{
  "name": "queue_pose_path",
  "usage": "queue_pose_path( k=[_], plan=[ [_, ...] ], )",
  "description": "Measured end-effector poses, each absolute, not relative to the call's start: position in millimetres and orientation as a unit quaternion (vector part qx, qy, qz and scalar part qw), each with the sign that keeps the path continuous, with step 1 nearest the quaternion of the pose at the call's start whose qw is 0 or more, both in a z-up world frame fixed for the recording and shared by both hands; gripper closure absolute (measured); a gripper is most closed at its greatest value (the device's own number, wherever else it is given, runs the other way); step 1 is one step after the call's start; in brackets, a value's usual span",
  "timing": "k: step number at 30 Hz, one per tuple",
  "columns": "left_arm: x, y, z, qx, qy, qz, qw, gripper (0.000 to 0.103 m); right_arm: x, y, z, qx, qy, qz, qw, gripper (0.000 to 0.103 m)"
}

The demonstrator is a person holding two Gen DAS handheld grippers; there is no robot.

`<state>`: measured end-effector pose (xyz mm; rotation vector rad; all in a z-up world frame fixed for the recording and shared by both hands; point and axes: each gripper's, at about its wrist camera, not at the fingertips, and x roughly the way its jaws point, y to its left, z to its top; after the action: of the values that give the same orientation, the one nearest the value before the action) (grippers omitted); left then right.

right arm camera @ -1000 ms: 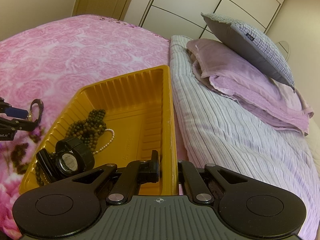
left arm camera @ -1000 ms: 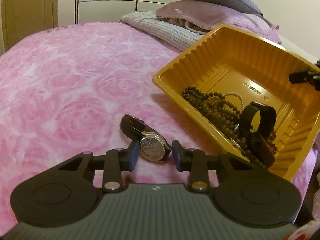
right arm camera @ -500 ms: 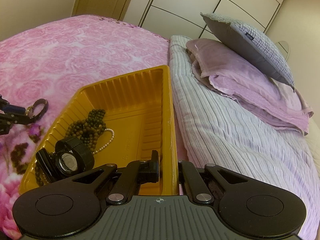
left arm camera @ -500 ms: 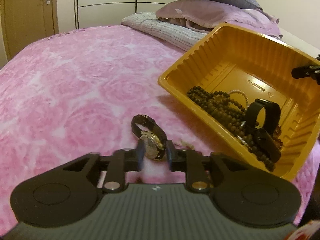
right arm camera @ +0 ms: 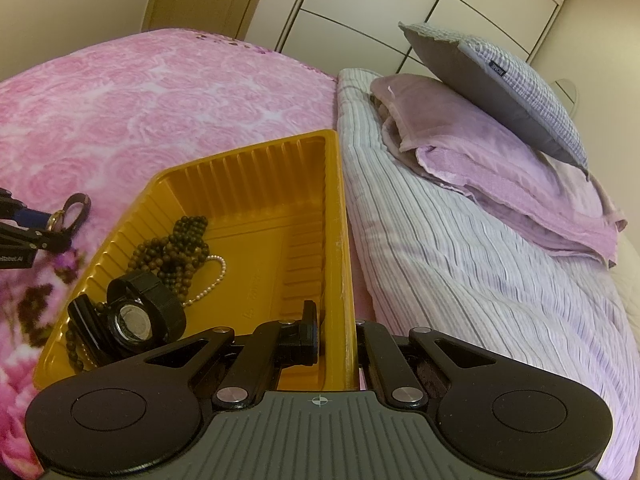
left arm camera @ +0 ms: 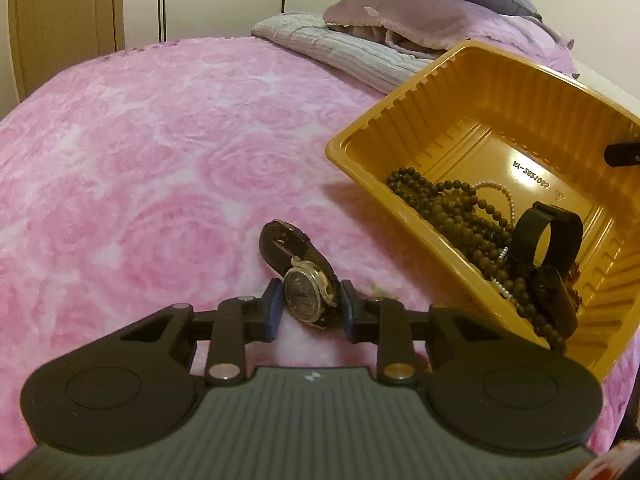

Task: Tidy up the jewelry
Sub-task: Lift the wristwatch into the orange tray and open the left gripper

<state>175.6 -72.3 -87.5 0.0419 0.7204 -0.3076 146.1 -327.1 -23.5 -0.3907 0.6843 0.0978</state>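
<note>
A: Watch position?
B: The watch [left arm camera: 306, 294] is on the bed [left arm camera: 160, 168], strap running away from the left tongs [left arm camera: 308, 312], which clamp its case.
A: Right tongs?
B: The right tongs [right arm camera: 336, 330] pinch the tray [right arm camera: 340, 216] wall.

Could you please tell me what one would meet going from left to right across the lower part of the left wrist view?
Pink rose-patterned blanket → silver-faced watch between the left gripper pads → yellow tray rim → brown bead necklaces → black watch inside the tray.
</note>
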Motion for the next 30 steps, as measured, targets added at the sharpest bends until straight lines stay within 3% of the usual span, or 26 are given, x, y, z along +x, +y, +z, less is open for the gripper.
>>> queue_pose_path(
  k=[15,30],
  plan=[
    [171,-103,-32,0.029,0.3,-0.224,0.927,0.077,147,-331,-25,-0.182,0.332,0.048,0.924,0.1],
    [192,-149,-44,0.039,0.32,-0.289,0.901,0.077,146,-331,-24,-0.177,0.33,0.049,0.926,0.1]
  ],
)
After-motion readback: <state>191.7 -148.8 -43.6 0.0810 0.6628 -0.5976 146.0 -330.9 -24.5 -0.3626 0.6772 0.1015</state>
